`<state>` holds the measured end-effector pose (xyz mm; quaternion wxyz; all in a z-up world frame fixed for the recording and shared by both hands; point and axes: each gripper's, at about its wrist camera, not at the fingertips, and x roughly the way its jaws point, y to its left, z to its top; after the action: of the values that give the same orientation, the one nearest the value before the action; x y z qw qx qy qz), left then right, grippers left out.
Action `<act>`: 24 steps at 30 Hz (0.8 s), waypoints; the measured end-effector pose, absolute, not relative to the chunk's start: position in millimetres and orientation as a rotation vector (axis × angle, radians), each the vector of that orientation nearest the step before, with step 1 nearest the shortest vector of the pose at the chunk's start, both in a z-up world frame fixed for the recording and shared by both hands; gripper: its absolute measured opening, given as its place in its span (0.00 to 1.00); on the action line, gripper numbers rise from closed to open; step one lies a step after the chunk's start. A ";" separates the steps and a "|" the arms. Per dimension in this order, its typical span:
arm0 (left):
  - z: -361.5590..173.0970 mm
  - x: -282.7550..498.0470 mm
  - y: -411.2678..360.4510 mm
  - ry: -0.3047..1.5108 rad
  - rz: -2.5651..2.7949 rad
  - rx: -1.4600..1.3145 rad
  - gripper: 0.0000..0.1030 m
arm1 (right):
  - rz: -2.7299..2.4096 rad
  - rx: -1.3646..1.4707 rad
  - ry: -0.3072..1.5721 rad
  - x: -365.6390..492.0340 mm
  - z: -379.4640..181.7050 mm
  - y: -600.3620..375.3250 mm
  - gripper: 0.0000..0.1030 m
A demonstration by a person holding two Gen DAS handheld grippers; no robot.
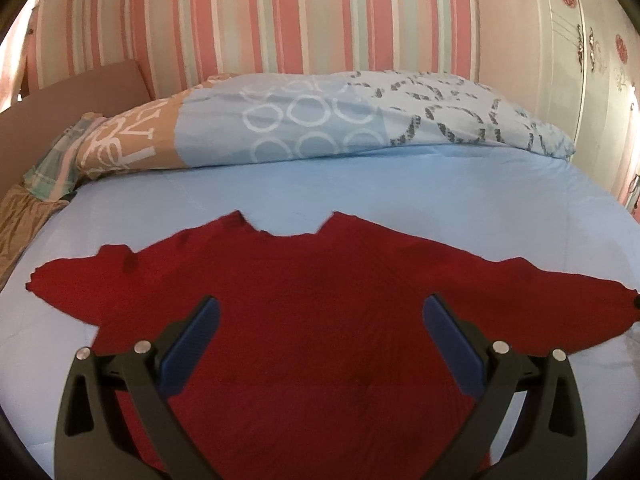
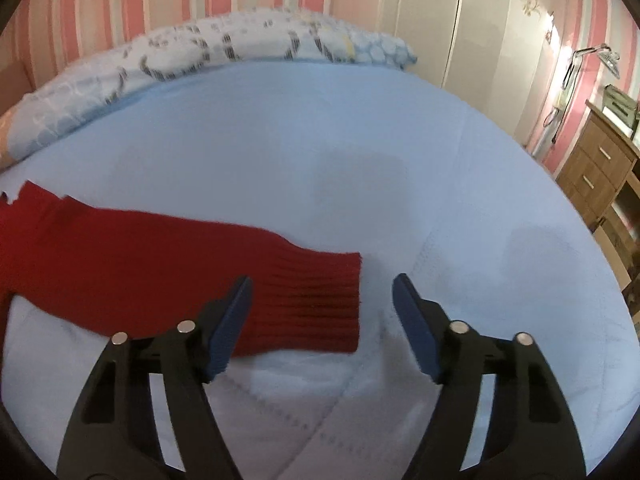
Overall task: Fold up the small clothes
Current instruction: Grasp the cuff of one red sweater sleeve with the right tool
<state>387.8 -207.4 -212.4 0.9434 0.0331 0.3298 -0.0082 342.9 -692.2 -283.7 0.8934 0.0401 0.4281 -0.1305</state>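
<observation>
A red knitted sweater lies flat on the light blue bed cover, neckline away from me and both sleeves spread out sideways. My left gripper hangs over the sweater's body, its blue pads wide apart and holding nothing. In the right wrist view the sweater's right sleeve runs in from the left and ends in a ribbed cuff. My right gripper is open above that cuff, which lies between the blue pads without being pinched.
A patterned blue and tan duvet is bunched along the far side of the bed against a pink striped wall. A wooden dresser and a lamp stand off the bed's right edge. White wardrobe doors are behind.
</observation>
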 end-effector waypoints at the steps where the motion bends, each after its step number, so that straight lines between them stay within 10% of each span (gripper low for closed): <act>1: -214.7 389.4 -211.9 0.679 -0.023 0.067 0.99 | -0.269 0.100 0.904 346.3 -288.2 -696.0 0.67; 6: -222.1 393.5 -235.0 0.690 -0.053 0.093 0.99 | -0.210 0.158 0.961 358.7 -300.6 -700.2 0.62; 10: -221.9 392.0 -241.3 0.694 -0.065 0.093 0.99 | -0.156 0.196 0.951 361.0 -297.1 -698.1 0.20; 24: -188.0 379.7 -194.8 0.668 -0.038 0.067 0.99 | -0.029 0.251 0.744 356.9 -204.8 -629.0 0.16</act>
<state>379.7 -194.8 -188.0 0.9439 0.0328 0.3279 -0.0188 356.9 -629.0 -204.8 0.9237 0.1224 0.3627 -0.0142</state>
